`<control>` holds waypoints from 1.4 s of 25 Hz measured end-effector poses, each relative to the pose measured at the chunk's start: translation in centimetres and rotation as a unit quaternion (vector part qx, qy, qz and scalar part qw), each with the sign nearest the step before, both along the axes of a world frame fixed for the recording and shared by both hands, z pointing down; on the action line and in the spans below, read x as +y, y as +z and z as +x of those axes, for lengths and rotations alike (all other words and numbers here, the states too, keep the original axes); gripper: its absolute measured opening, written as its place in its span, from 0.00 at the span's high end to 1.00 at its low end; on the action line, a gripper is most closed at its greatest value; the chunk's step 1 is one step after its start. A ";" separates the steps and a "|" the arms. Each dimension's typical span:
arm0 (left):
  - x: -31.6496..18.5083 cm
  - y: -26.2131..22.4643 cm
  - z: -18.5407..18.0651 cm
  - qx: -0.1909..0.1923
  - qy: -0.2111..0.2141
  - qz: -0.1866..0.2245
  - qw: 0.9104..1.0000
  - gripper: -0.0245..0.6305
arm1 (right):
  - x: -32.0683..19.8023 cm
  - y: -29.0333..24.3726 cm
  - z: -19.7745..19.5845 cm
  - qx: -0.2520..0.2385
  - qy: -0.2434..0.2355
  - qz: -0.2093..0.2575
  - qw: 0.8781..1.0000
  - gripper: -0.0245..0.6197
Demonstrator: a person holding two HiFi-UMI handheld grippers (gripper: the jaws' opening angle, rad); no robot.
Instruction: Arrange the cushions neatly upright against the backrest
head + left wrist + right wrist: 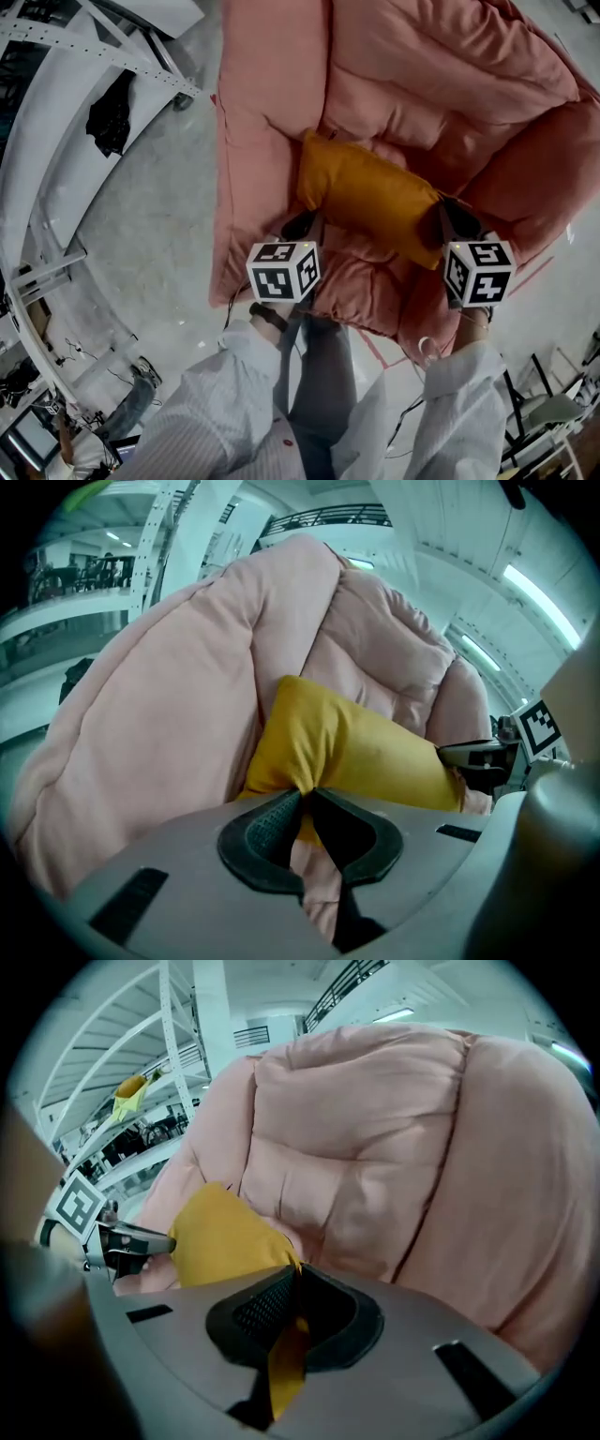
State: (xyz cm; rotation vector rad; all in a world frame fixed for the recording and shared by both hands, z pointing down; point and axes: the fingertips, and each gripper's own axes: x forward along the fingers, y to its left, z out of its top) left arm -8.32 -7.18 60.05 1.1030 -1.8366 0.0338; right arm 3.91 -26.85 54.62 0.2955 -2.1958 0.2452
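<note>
A mustard yellow cushion (370, 195) lies across the seat of a puffy pink armchair (441, 84). My left gripper (302, 225) is shut on the cushion's left corner, and my right gripper (448, 220) is shut on its right corner. In the left gripper view the yellow cushion (356, 757) bunches where the jaws of the left gripper (307, 794) pinch it, with pink seat fabric below. In the right gripper view a strip of the yellow cushion (220, 1232) runs down between the jaws of the right gripper (294, 1274). The armchair's backrest (347, 1138) rises behind.
Grey concrete floor (141, 216) lies left of the armchair. White metal framing (84, 47) and a black item (111, 114) stand at the upper left. The person's white sleeves (244, 375) fill the lower middle. Chair frames (553, 412) stand at the lower right.
</note>
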 end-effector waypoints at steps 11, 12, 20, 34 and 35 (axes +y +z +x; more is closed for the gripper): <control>-1.1 3.3 -0.5 0.030 0.022 -0.039 0.999 0.86 | -1.7 3.5 -1.2 0.000 -0.020 0.007 1.000 0.92; -1.0 3.5 -0.6 0.036 0.025 -0.042 0.998 0.85 | -1.6 3.7 -1.1 0.000 -0.019 0.003 1.000 0.92; -0.8 5.6 -0.5 0.061 0.066 -0.070 0.994 0.80 | -0.6 4.3 -0.2 -0.010 0.007 -0.045 0.999 0.92; 0.5 5.3 -0.8 0.038 0.054 -0.069 0.995 0.66 | 0.4 3.2 0.2 -0.014 0.024 -0.038 0.999 0.88; 0.6 5.1 -0.9 0.037 0.052 -0.064 0.996 0.63 | 0.4 3.0 0.1 -0.023 0.031 -0.041 0.998 0.83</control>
